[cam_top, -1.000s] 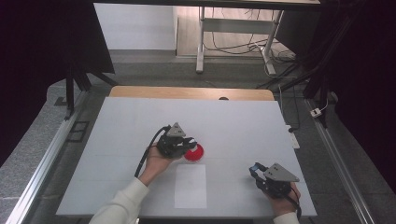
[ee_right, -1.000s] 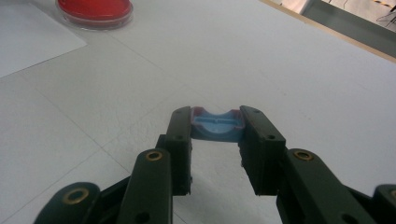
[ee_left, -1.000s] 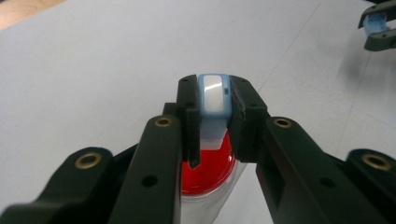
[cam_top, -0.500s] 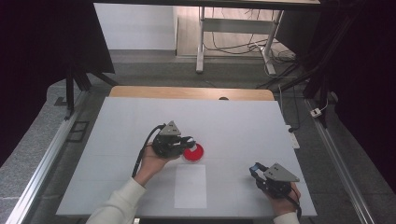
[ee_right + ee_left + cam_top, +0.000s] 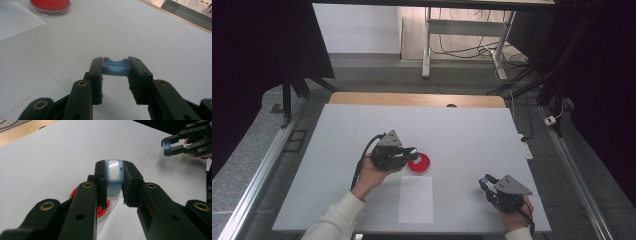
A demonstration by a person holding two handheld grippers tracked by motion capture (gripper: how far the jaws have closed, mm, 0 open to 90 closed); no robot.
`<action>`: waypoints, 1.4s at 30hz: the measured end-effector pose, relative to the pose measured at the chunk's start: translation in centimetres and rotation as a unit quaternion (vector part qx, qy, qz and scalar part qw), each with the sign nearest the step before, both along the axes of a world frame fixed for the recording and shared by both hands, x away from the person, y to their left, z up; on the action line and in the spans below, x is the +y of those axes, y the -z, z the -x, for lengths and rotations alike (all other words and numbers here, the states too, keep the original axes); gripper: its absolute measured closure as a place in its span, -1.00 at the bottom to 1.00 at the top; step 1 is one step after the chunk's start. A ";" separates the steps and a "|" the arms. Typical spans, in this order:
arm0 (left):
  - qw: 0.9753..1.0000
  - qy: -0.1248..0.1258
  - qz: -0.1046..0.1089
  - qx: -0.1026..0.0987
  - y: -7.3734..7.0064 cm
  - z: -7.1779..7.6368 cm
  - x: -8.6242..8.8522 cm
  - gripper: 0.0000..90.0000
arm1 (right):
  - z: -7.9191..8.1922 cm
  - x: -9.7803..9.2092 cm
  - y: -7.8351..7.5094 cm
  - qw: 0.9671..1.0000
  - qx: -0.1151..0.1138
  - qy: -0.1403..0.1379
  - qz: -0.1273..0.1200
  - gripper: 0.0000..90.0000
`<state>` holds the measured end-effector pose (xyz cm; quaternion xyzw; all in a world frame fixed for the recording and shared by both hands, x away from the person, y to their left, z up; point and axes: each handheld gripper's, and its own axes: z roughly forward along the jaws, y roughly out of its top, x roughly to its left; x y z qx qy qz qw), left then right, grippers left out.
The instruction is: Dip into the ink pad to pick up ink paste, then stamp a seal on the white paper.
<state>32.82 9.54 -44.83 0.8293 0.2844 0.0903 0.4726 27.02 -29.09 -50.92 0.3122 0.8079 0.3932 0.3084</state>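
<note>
My left gripper (image 5: 411,151) hovers at the left edge of a round red dish (image 5: 419,163) near the table's middle. In the left gripper view its jaws (image 5: 113,182) are shut on a small light-blue block with a white face (image 5: 114,172), held just above the red dish (image 5: 102,211). My right gripper (image 5: 485,182) rests near the front right of the table, shut on a small blue piece (image 5: 116,66) with a reddish edge. That gripper (image 5: 171,145) also appears far off in the left gripper view, with the blue piece (image 5: 166,144) at its tips.
A white paper sheet (image 5: 416,199) lies flat in front of the dish, between the two hands. The table (image 5: 472,130) is white with a wooden strip along its far edge. In the right gripper view, the red dish (image 5: 50,5) and the paper sheet (image 5: 15,18) lie far left.
My left gripper has shifted slightly to the left, still over the dish's left edge. The dish and the right gripper have stayed put.
</note>
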 end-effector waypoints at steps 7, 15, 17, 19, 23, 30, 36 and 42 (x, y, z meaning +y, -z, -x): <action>1.000 0.009 -0.001 0.000 -0.2 0.6 0.3 0.67 | 0.0 0.0 0.0 1.000 0.001 0.001 0.000 0.45; 1.000 0.010 0.003 0.007 -0.2 0.9 0.9 0.67 | 0.0 0.1 -0.1 1.000 0.001 0.001 0.003 0.45; 1.000 0.010 0.003 0.008 -0.2 1.0 1.0 0.67 | 0.0 0.1 -0.1 1.000 0.001 -0.001 -0.001 0.45; 1.000 0.013 0.005 0.010 -0.2 1.0 1.1 0.67 | 0.0 0.0 -0.1 1.000 0.001 0.001 -0.001 0.45; 1.000 0.017 0.002 0.013 0.1 1.3 1.0 0.67 | 0.0 0.0 -0.1 1.000 0.001 0.003 -0.002 0.45; 1.000 0.025 0.000 0.014 0.0 1.8 0.9 0.67 | -0.1 0.0 -0.1 1.000 0.000 0.001 0.000 0.45; 0.999 0.032 -0.002 0.016 0.1 2.1 0.7 0.67 | -0.1 0.0 0.0 1.000 0.000 0.002 -0.002 0.45; 0.999 0.038 0.001 0.018 0.1 2.5 0.7 0.67 | -0.1 0.1 0.0 1.000 0.000 0.001 0.001 0.45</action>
